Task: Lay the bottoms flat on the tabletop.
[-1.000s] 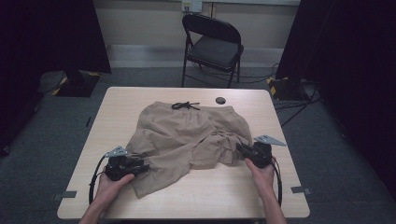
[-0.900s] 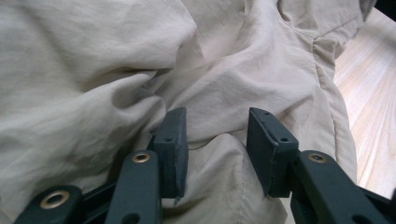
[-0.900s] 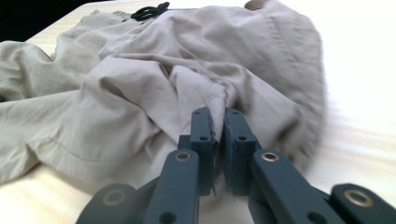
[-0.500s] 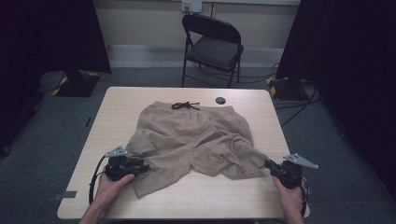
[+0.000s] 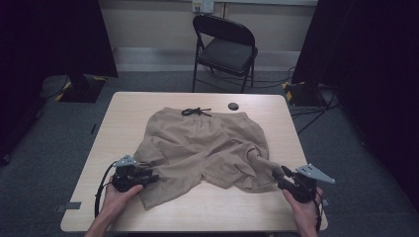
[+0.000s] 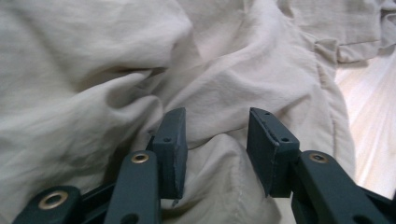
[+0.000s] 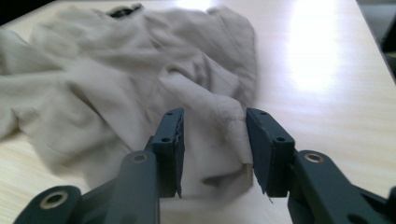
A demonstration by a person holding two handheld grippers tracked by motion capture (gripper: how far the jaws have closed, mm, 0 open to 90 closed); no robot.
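Observation:
Tan shorts (image 5: pixel 207 143) lie crumpled on the wooden table (image 5: pixel 148 217), with the black drawstring (image 5: pixel 196 112) at the far waistband. My left gripper (image 5: pixel 152 177) rests at the near left leg; in the left gripper view its jaws stand apart over a soft fold of the shorts (image 6: pixel 140 70), left gripper (image 6: pixel 217 116) not pinching it. My right gripper (image 5: pixel 277 173) sits at the near right corner. Its jaws have just been opening, and the pulled-out right leg hem (image 7: pixel 212 140) lies loose between them, right gripper (image 7: pixel 214 116) open.
A small black round object (image 5: pixel 233 105) lies on the table beyond the waistband. A black folding chair (image 5: pixel 225 49) stands behind the far edge. Bare table (image 7: pixel 317 70) stretches to the right of the shorts. The near edge is close under both hands.
My right gripper moved out to the right, drawing the right leg of the shorts with it, then opened its jaws and let go of the cloth. The left gripper stayed put.

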